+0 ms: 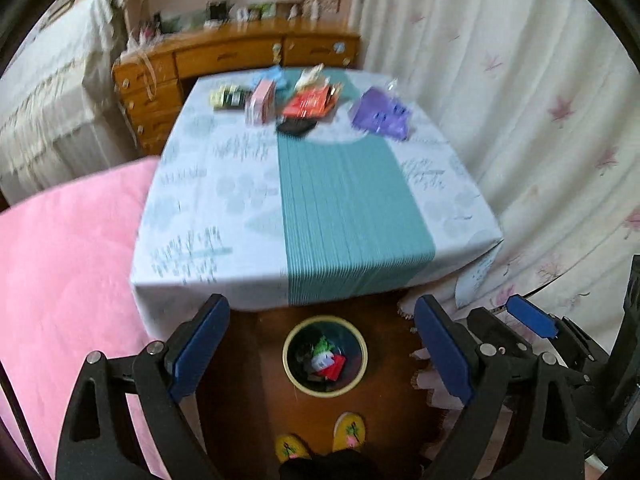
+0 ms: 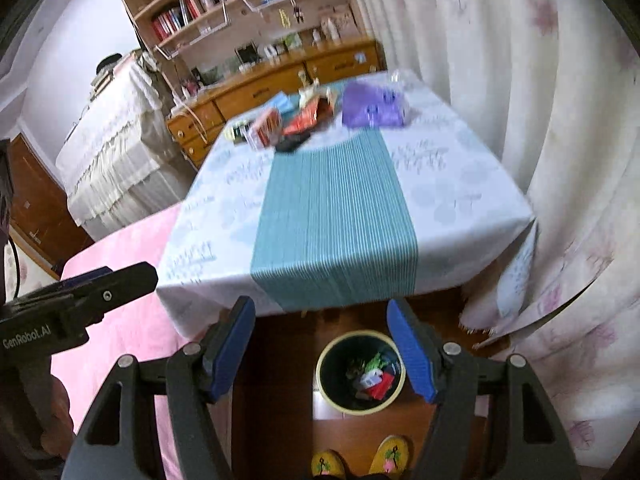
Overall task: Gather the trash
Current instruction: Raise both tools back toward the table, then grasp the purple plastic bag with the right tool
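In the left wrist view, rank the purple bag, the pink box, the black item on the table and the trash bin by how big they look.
Largest to smallest:
1. trash bin, though it sits nearer the camera
2. purple bag
3. pink box
4. black item

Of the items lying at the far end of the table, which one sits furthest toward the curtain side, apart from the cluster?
The purple bag: it lies alone near the curtain, while the others crowd together.
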Demonstrator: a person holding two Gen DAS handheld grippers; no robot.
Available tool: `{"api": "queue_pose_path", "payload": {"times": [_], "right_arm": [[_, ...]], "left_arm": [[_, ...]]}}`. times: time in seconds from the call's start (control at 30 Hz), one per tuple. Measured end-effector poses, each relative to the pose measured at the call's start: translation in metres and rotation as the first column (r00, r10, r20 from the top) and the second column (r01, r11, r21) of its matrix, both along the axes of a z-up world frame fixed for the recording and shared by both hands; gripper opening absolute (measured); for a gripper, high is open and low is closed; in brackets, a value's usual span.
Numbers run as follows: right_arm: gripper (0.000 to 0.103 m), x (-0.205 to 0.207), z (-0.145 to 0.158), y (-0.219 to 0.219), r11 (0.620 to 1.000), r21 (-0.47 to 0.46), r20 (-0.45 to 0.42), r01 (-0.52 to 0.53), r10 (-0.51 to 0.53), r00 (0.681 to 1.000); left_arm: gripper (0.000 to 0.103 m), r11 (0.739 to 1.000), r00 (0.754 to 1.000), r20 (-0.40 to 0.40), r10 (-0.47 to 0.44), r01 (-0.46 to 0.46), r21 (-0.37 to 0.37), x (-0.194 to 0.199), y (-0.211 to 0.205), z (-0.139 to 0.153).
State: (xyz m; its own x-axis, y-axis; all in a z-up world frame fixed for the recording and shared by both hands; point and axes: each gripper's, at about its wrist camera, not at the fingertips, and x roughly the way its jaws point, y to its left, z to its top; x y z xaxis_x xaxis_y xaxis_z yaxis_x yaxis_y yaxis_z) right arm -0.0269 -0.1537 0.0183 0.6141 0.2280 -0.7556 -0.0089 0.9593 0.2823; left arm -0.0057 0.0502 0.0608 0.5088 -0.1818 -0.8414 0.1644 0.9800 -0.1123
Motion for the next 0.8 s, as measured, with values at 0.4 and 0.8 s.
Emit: {"api": "queue_pose_path", "payload": {"times": [0.4, 0.8], "right_arm": [[0.069, -0.002, 0.074, 0.030, 0.994, -0.073, 0.156, 0.076, -0.064, 0.986], [0.071, 0.040, 0.075, 0.035, 0.991, -0.107, 0.168, 0.083, -0.064, 0.984]], "left_arm": [[0.093, 0.995, 0.985, 0.150, -0.087, 0.092, -0.025, 0.012, 0.023, 0.064], [0.093, 0.996, 0.982, 0.167, -0.085, 0.084, 0.014, 0.053, 0.032, 0.062]]}}
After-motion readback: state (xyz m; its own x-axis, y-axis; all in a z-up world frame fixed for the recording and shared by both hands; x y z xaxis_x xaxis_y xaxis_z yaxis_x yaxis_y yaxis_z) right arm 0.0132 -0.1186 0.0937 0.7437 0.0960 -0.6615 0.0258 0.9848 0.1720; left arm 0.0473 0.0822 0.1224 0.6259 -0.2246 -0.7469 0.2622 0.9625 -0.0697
